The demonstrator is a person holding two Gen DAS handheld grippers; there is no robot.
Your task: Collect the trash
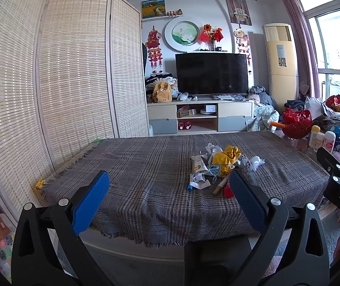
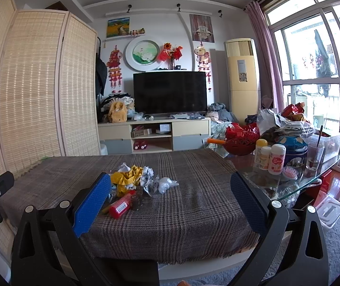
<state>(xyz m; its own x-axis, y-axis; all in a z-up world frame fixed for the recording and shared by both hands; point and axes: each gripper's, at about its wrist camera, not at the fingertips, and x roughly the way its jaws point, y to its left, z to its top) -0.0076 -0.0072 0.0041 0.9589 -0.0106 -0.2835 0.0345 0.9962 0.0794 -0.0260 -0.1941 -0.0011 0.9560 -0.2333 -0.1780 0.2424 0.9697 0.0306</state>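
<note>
A pile of trash (image 1: 220,164) lies on the grey plaid tablecloth (image 1: 146,178): a crumpled yellow wrapper (image 1: 227,158), white paper scraps (image 1: 198,181), a white plastic wad (image 1: 255,162), a wooden stick (image 1: 221,186) and a red piece (image 1: 228,191). In the right wrist view the pile (image 2: 134,183) includes the yellow wrapper (image 2: 127,178), a red packet (image 2: 121,206) and the white wad (image 2: 166,183). My left gripper (image 1: 170,188) is open and empty, held above the table's near edge, left of the pile. My right gripper (image 2: 170,188) is open and empty, right of the pile.
A glass table to the right holds a red basket (image 2: 240,140), bottles (image 2: 270,157), a blue tin (image 2: 292,147), a glass (image 2: 315,152) and bags. A woven folding screen (image 1: 50,71) stands left. A TV (image 1: 211,74) on a cabinet is behind. A clear lidded box (image 2: 329,211) sits on the floor.
</note>
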